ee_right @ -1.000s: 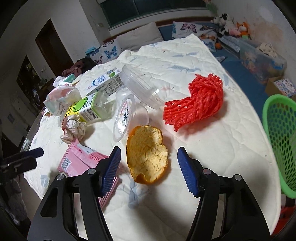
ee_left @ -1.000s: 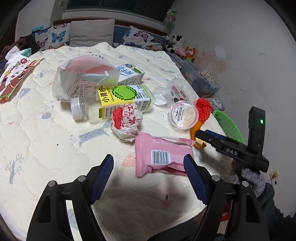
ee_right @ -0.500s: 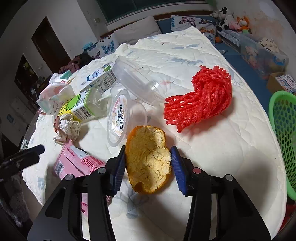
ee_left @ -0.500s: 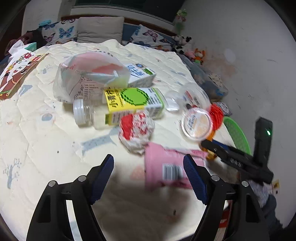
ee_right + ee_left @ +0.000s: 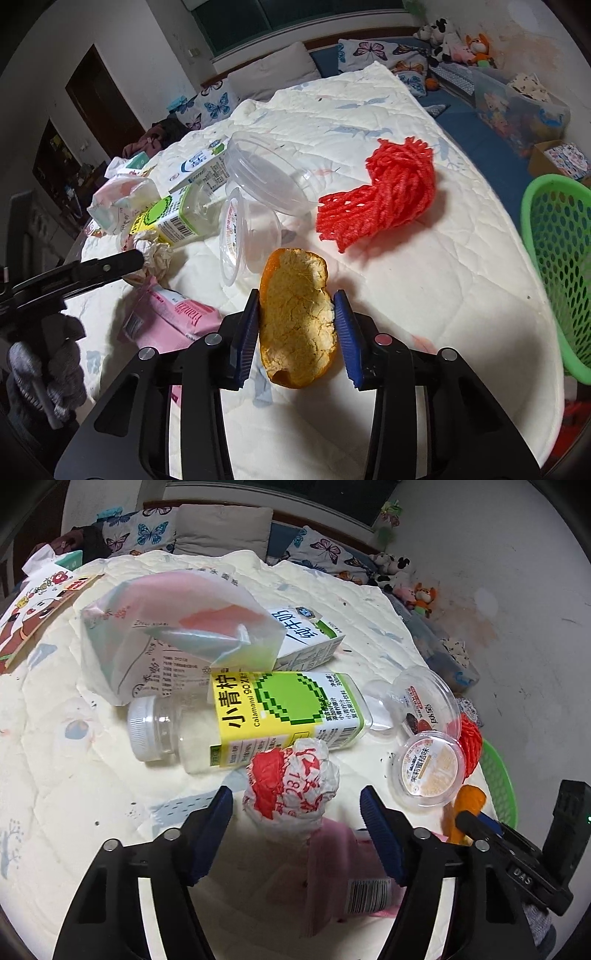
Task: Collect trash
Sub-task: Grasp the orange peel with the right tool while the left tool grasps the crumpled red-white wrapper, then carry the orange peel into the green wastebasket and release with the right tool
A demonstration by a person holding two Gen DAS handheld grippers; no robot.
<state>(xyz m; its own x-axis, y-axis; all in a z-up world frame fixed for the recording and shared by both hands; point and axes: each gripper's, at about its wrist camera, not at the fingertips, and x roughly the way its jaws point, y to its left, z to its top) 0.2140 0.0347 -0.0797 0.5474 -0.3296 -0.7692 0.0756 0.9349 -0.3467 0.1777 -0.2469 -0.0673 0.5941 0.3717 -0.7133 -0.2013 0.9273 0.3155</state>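
Trash lies on a cream quilt point(image 5: 74, 775). A crumpled red-and-white paper wrapper point(image 5: 291, 782) sits between the fingers of my left gripper point(image 5: 295, 812), whose jaws are closing; the pads stand clear of it. A pink snack wrapper point(image 5: 340, 856) lies under that gripper. My right gripper point(image 5: 297, 299) is shut on an orange peel point(image 5: 295, 325), both pads pressing its sides. The peel point(image 5: 469, 801) also shows at the right of the left wrist view. A green mesh basket point(image 5: 554, 229) stands off the quilt's right edge.
Behind the paper wrapper lie a clear bottle with a yellow-green label point(image 5: 258, 716), a milk carton point(image 5: 310, 635) and a plastic bag point(image 5: 166, 627). Two clear plastic cups point(image 5: 251, 232) and a red foam net point(image 5: 388, 195) lie ahead of the peel. Pillows and toys line the back.
The right jaws closed onto the orange peel. The left gripper moved forward past the pink wrapper until the crumpled paper came between its fingers, and its jaws narrowed.
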